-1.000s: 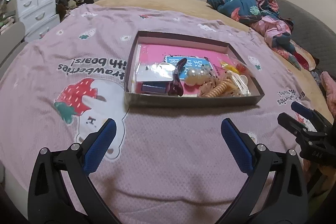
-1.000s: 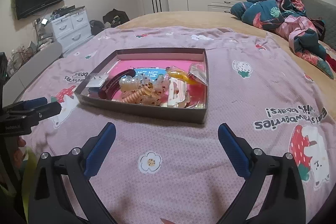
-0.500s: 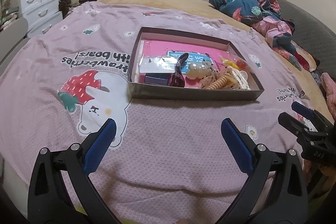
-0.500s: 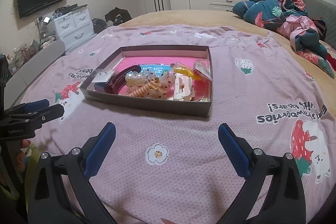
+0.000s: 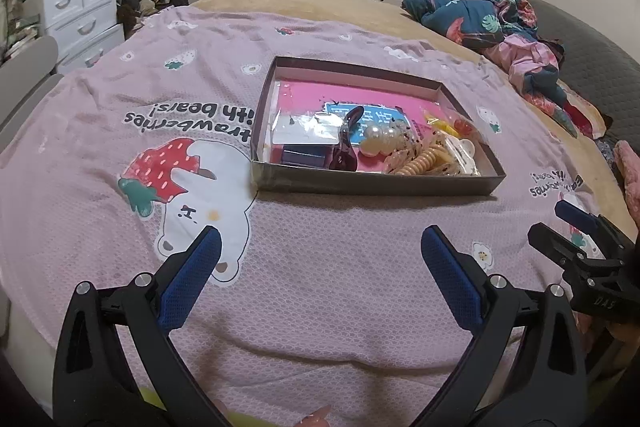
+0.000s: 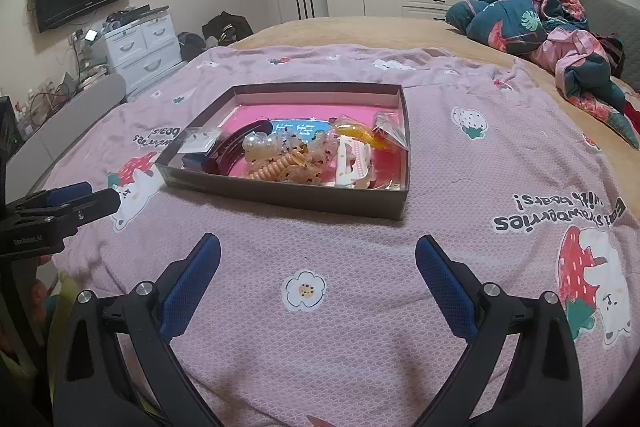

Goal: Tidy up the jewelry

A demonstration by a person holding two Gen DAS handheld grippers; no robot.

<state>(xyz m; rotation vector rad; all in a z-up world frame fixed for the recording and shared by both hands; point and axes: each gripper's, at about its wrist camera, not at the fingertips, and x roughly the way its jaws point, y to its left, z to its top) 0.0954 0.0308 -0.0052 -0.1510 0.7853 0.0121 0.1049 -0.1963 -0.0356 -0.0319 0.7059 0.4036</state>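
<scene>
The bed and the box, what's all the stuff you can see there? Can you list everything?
box: one, dark, mid-blanket
blanket: one, pink with strawberry bears, over bed
coil hair tie: one, peach, in box
pearl clip: one, cream, in box
dark hair clip: one, maroon, in box
white claw clip: one, in box
quilt: one, teal floral, far corner
left gripper: open, empty
right gripper: open, empty

A woven, matt pink blanket (image 5: pixel 320 287) is covering the bed, carrying a matt cardboard tray (image 5: pixel 376 183) (glossy pearl beads (image 5: pixel 374 143) inside).
</scene>
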